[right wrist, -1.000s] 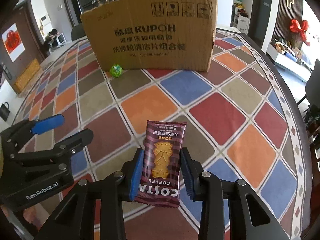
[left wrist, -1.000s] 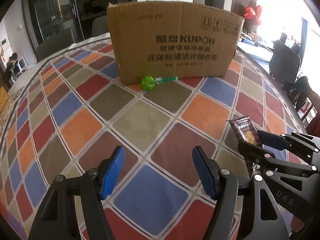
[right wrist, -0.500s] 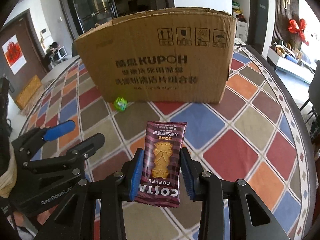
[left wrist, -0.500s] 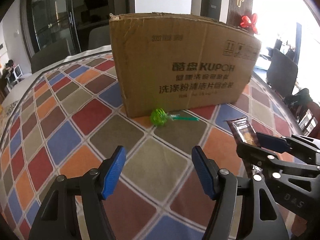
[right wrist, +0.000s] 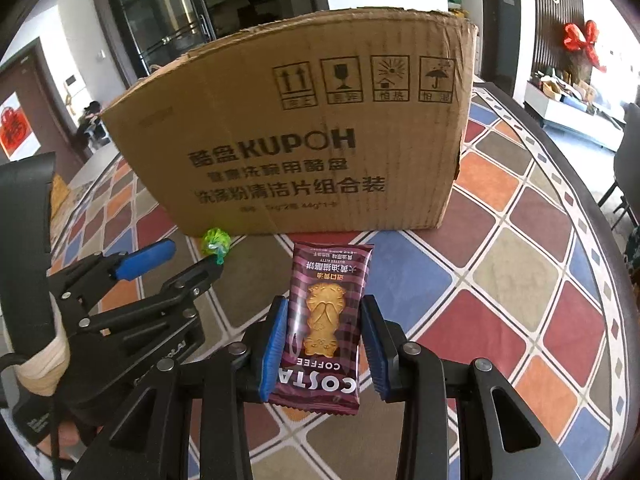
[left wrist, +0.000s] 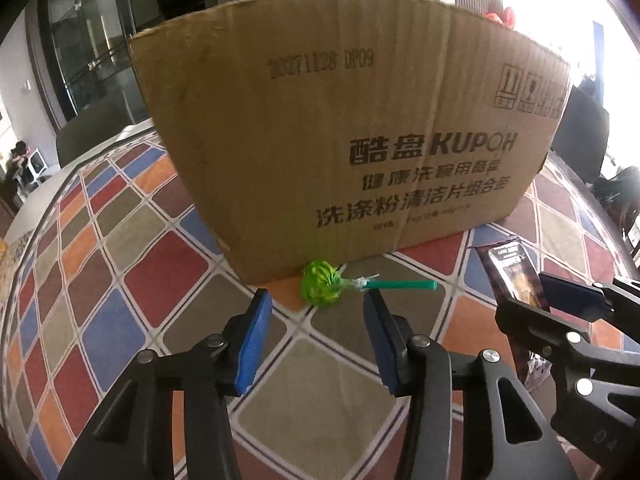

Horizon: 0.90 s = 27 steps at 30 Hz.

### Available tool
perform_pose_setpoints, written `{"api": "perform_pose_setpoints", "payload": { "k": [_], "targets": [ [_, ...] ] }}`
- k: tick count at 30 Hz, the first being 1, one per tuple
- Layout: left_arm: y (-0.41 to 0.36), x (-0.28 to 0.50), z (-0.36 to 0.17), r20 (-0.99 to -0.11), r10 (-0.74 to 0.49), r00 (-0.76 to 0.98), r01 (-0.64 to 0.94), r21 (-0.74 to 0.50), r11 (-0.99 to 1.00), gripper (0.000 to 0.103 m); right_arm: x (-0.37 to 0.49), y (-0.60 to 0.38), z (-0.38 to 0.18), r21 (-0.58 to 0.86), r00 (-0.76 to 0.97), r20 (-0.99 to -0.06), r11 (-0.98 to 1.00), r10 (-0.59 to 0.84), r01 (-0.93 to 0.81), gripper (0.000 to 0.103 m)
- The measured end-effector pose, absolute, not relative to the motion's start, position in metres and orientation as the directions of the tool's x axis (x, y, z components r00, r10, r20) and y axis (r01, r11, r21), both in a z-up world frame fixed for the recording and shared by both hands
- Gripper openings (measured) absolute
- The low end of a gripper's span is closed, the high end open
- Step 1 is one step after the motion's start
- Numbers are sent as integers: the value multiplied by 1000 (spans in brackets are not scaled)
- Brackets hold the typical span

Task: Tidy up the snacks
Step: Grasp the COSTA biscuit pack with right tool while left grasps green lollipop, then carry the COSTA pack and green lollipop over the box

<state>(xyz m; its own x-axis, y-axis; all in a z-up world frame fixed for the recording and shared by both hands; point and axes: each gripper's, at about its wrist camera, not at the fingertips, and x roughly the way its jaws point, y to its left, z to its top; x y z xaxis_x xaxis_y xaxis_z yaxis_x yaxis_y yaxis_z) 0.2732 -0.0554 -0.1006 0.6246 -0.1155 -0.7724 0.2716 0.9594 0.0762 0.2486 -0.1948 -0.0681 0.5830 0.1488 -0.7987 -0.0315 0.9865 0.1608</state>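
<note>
A green lollipop [left wrist: 321, 283] with a green stick lies on the tablecloth against the front of a brown KUPOH cardboard box [left wrist: 348, 132]. My left gripper [left wrist: 318, 316] is open and empty, its blue pads either side of the lollipop and just short of it. My right gripper [right wrist: 323, 330] is shut on a maroon COSTA biscuit packet [right wrist: 326, 312], held upright above the table in front of the box [right wrist: 304, 136]. The lollipop [right wrist: 216, 240] and the left gripper [right wrist: 176, 260] show at left in the right wrist view. The packet [left wrist: 514, 272] and right gripper show at right in the left wrist view.
The table wears a cloth of coloured squares [right wrist: 500, 264]. Its dark rounded edge [right wrist: 600, 200] runs along the right. Dark chairs [left wrist: 100, 128] stand behind the table. The box's top is above both cameras, its inside hidden.
Both grippers have moved forward toward the box. The lollipop now lies just ahead of my left pads. The right gripper keeps its hold on the packet.
</note>
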Motion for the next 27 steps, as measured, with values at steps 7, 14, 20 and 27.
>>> {"api": "perform_pose_setpoints", "payload": {
  "k": [7, 14, 20, 27],
  "targets": [
    [-60, 284, -105, -775, -94, 625, 261, 94, 961, 38, 253, -198, -74, 170, 574, -805, 985, 150, -20, 38],
    [-60, 289, -112, -784, -107, 611, 271, 80, 959, 26, 257, -199, -76, 171, 571, -808, 985, 147, -12, 38],
    [-54, 285, -112, -782, -129, 610, 277, 58, 959, 25, 255, -199, -77, 174, 572, -807, 985, 150, -14, 38],
    [-46, 268, -104, -773, -147, 617, 261, 25, 965, 25, 251, -200, -73, 187, 581, -797, 982, 165, -22, 38]
  ]
}}
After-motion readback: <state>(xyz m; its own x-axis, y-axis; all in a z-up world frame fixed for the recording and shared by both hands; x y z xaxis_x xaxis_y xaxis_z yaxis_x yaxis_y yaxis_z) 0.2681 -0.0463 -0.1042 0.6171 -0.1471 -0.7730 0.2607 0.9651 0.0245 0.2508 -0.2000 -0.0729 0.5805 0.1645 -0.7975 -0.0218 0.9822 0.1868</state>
